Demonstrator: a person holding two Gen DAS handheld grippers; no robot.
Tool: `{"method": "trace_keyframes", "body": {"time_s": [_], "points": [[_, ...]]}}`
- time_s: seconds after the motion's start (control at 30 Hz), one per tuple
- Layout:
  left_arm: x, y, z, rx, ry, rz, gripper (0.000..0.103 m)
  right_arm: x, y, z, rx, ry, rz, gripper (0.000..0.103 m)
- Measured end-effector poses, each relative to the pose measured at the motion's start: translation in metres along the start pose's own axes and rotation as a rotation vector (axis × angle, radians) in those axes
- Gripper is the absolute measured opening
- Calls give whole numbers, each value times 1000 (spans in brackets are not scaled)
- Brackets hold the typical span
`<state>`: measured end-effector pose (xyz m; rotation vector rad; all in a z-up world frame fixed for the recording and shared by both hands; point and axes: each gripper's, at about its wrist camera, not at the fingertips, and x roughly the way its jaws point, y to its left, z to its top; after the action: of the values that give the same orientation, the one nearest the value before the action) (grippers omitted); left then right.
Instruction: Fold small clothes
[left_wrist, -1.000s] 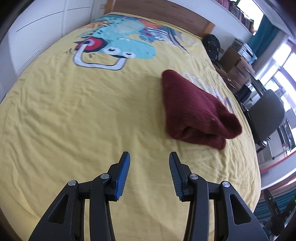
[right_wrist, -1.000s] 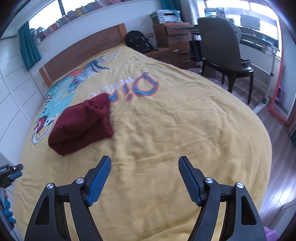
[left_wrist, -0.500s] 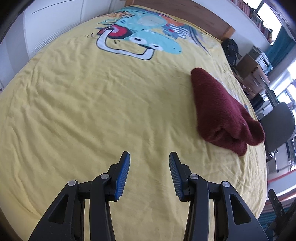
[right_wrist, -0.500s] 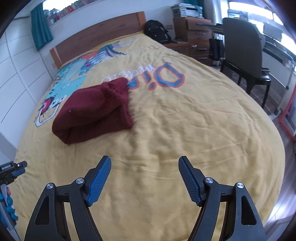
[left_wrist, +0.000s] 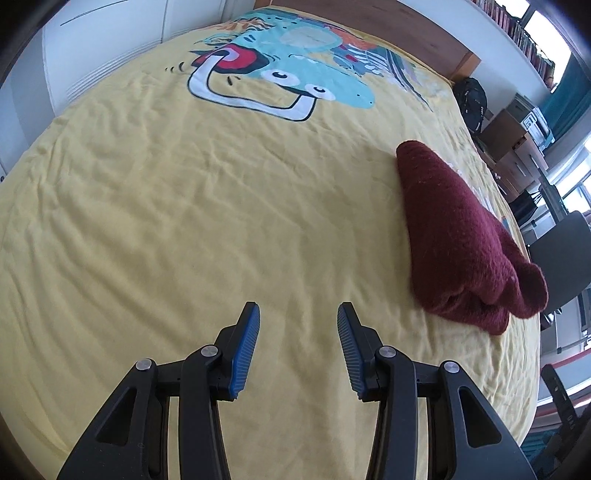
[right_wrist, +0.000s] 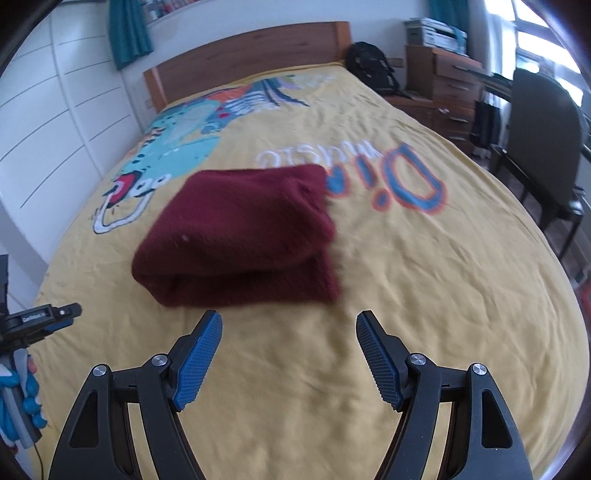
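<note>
A folded dark red knitted garment (right_wrist: 240, 236) lies on the yellow bedspread (right_wrist: 424, 295), just beyond my right gripper (right_wrist: 288, 321). That gripper stands open, wide, with only bedspread between its blue pads. In the left wrist view the same garment (left_wrist: 458, 236) lies off to the right, apart from my left gripper (left_wrist: 297, 314). The left gripper is open too, narrower, and holds nothing; it hovers over bare bedspread (left_wrist: 184, 221).
The bedspread bears a cartoon print (left_wrist: 280, 81) toward the wooden headboard (right_wrist: 251, 51). A black chair (right_wrist: 543, 122), wooden drawers (right_wrist: 447, 88) and a black backpack (right_wrist: 369, 62) stand to the bed's right. White cupboards (right_wrist: 55, 96) line the left. The other gripper's tip (right_wrist: 40, 317) shows at far left.
The right gripper has swung toward the garment, which now lies right ahead of it. The left gripper has slid sideways and lower, so the garment has shifted to the right edge.
</note>
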<state>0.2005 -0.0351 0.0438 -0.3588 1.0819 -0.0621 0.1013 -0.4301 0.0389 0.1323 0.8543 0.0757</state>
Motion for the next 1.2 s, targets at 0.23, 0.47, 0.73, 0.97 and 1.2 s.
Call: {"method": "trace_keyframes", "body": {"time_s": [0.23, 0.47, 0.73, 0.97, 1.2], "points": [[15, -28, 32, 56, -19, -12, 38, 25, 12, 50, -36, -36, 45, 77], [38, -78, 73, 127, -49, -58, 38, 56, 27, 89, -76, -48, 78, 77], [79, -132, 89, 229, -29, -96, 38, 104, 3, 89, -60, 12, 62, 77], [104, -140, 79, 222, -12, -129, 39, 125, -41, 56, 59, 88, 104, 77], [105, -145, 63, 261, 7, -150, 39, 121, -61, 43, 103, 96, 117, 77]]}}
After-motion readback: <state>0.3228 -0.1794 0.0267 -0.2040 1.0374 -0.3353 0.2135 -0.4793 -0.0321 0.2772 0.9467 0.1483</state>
